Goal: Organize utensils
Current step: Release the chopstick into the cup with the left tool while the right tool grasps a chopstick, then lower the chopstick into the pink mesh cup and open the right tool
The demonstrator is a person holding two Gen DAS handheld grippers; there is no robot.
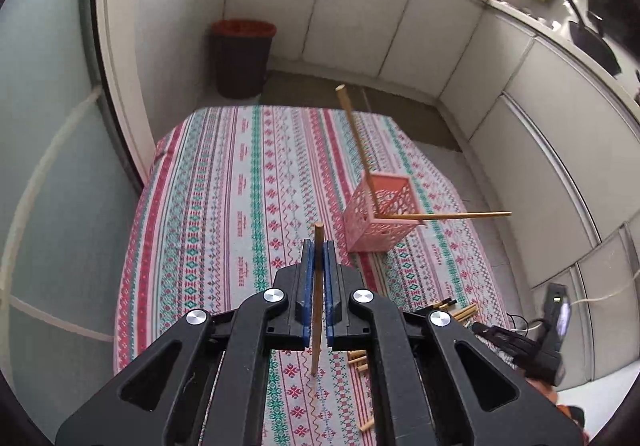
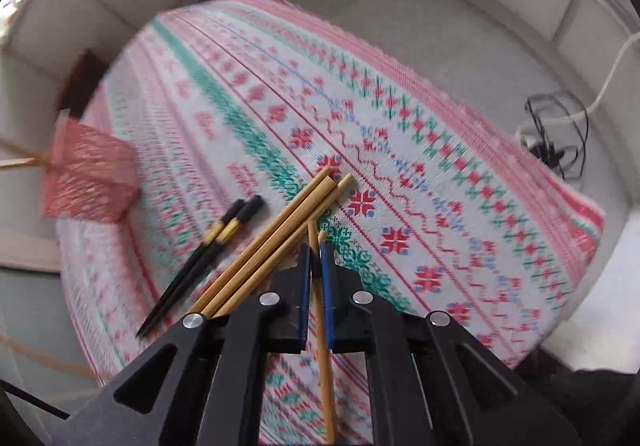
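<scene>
Our left gripper (image 1: pixel 319 246) clamps one bamboo chopstick (image 1: pixel 318 298) upright for the pink lattice plastic basket (image 1: pixel 380 212); our right gripper (image 2: pixel 315 252) pinches another bamboo stick (image 2: pixel 322 326).

Right gripper (image 2: pixel 315 258) is clamping a wooden chopstick (image 2: pixel 322 330) between its blue pads (image 2: pixel 327 286). Three more wooden chopsticks (image 2: pixel 276 234) are lying bunched on the patterned tablecloth (image 2: pixel 440 150), a black pair (image 2: pixel 204 258) just beside them. Pink basket (image 2: pixel 86 178) is sitting far left, blurred.
</scene>
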